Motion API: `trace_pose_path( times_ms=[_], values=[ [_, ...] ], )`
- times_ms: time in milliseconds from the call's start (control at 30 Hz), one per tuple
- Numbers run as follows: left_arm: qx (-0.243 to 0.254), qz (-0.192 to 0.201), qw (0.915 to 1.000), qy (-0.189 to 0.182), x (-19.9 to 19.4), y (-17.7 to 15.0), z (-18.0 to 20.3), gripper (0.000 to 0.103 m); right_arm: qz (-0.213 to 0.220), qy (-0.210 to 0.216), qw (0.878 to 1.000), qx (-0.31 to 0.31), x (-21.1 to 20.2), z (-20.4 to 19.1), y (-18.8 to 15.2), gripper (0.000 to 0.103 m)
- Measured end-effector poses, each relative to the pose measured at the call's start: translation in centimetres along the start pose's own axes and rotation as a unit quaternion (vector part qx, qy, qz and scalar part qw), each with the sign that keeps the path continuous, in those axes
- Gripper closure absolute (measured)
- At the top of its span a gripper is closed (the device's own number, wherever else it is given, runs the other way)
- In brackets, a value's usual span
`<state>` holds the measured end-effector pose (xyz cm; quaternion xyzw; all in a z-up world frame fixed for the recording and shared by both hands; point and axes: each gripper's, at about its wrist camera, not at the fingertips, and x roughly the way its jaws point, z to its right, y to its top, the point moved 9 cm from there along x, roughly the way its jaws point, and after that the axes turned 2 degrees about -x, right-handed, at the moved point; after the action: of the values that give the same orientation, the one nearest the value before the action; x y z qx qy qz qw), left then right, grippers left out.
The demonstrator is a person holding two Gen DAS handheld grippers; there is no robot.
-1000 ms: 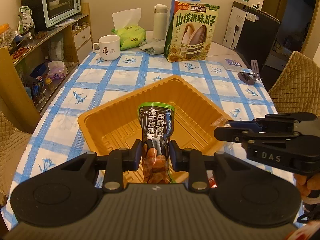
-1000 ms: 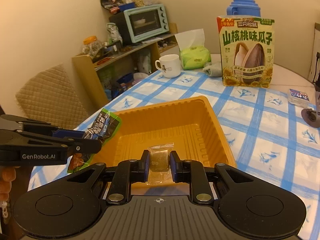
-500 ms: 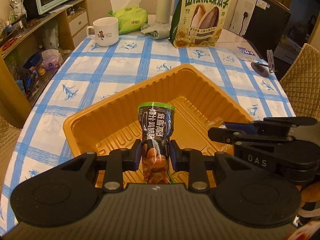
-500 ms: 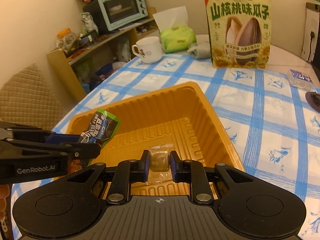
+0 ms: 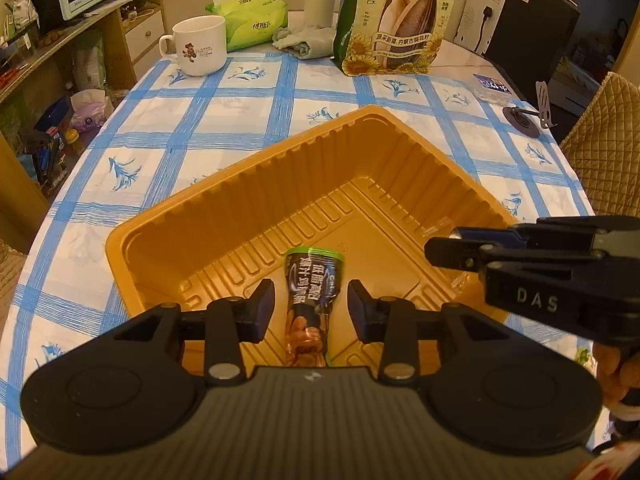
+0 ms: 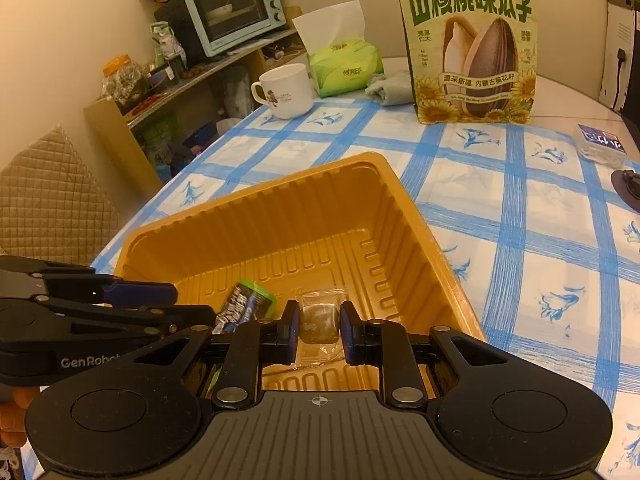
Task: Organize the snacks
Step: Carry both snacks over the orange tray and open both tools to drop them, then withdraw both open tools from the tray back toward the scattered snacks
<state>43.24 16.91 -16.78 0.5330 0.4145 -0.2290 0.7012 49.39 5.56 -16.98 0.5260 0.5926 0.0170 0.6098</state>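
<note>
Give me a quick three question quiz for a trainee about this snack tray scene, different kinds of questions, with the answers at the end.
1. True or false: the left tongs are clamped tight on the dark snack packet.
2. Multiple choice: the small clear-wrapped snack between the right tongs is over A) the mug, B) the orange tray, C) the tissue pack.
3. Fill in: the big sunflower seed bag stands ____ the tray.

Key
1. False: the jaws are opening, with gaps either side of the packet.
2. B
3. Beyond, at the table's far end.
</note>
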Motion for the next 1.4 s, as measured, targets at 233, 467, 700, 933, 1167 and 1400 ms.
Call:
trace_pose_path(
  times_ms=[233, 467, 700, 933, 1167, 1400],
  values=[
    [-0.008, 0.005, 0.9999, 0.005, -0.9, -0.3, -1.4, 0.061, 0.0, 0.002, 1.0, -0.001, 0.1, -0.2, 0.1, 0.081],
    [-0.013, 0.011, 0.9998, 0.004, -1.9, -0.4, -1.9, 0.052, 0.006, 0.013, 1.0, -0.005, 0.4, -1.3, 0.7, 0.079],
    [-0.019, 0.022, 0.9996, 0.002, -3.4, -0.9, -2.3, 0.037, 0.036, 0.024, 0.999, 0.009, -1.2, -1.6, 1.6, 0.037],
    [-0.013, 0.04, 0.9991, -0.007, -6.1, -1.7, -1.7, 0.027, 0.05, 0.022, 0.998, 0.015, -4.3, -1.1, 0.9, 0.026],
    [-0.004, 0.06, 0.9981, -0.014, -9.4, -2.8, -0.7, 0.023, 0.067, 0.01, 0.997, 0.023, -8.5, -0.7, -0.4, 0.021],
    [-0.005, 0.075, 0.997, -0.022, -13.1, -4.6, 0.6, 0.023, 0.084, 0.015, 0.996, 0.027, -13.4, -0.9, -1.8, 0.021]
  ],
)
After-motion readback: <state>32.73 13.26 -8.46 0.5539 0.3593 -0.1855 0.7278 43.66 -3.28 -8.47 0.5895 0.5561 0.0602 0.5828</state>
